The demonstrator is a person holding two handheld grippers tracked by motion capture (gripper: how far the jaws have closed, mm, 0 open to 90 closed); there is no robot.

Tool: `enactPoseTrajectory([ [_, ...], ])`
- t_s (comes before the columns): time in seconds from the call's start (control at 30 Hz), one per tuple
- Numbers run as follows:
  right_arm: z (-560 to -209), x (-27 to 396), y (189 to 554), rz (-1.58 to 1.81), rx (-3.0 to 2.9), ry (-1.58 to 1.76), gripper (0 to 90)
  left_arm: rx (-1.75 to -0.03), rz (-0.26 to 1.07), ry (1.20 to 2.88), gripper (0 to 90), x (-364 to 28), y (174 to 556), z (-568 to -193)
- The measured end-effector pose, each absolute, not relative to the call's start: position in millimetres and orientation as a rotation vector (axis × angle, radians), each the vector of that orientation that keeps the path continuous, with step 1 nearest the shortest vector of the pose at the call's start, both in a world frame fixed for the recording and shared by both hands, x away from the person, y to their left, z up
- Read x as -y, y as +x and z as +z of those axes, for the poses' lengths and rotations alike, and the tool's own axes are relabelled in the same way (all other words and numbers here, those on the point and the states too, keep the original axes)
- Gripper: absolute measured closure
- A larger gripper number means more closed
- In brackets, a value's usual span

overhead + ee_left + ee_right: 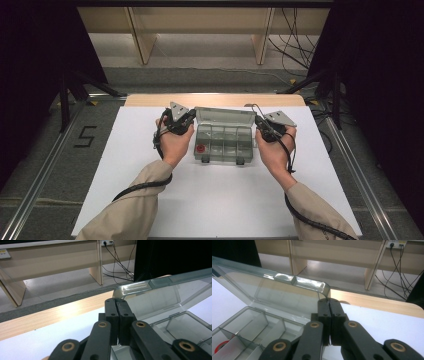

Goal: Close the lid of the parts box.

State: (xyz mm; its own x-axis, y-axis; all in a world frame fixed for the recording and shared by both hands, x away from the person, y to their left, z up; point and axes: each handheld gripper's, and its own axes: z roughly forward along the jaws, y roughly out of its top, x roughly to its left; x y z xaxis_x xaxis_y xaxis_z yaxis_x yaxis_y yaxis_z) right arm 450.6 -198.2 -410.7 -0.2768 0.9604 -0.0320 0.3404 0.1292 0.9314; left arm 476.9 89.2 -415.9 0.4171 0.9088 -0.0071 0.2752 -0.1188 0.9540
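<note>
Scene: we see a white table top [225, 195] with a clear plastic compartment box [223, 142] standing on it near the far edge, between the person's 2 hands.
Box: we see its base divided into small compartments and its clear lid [225, 116] raised and leaning toward the far side.
Box contents: we see 1 red round item [201, 148] in the near left compartment; what it is we cannot tell.
Left gripper: we see the left gripper [116, 302] at the lid's left far corner, jaws closed flat against each other, tips just at the lid's rounded corner edge; whether the plastic is pinched between them we cannot tell.
Right gripper: we see the right gripper [328, 301] at the lid's right far corner, jaws likewise pressed together, tips touching or just under the rounded corner of the lid; a grip on it we cannot confirm.
Hands: we see the left hand [174, 142] and right hand [274, 149] just beside the box's left and right ends, beige sleeves coming from the near edge.
Beyond the table: we see a wooden strip [215, 100] along the far edge, then floor and cables [295, 45].
</note>
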Motion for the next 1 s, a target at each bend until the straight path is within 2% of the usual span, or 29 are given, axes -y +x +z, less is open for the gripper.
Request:
enactPoseTrajectory([
  [1.0,-414.6,197.9,442.0,1.140,-1.733,1.248,89.4,-1.041,0.775,1.642,88.7,-90.7,468.3,-421.0],
])
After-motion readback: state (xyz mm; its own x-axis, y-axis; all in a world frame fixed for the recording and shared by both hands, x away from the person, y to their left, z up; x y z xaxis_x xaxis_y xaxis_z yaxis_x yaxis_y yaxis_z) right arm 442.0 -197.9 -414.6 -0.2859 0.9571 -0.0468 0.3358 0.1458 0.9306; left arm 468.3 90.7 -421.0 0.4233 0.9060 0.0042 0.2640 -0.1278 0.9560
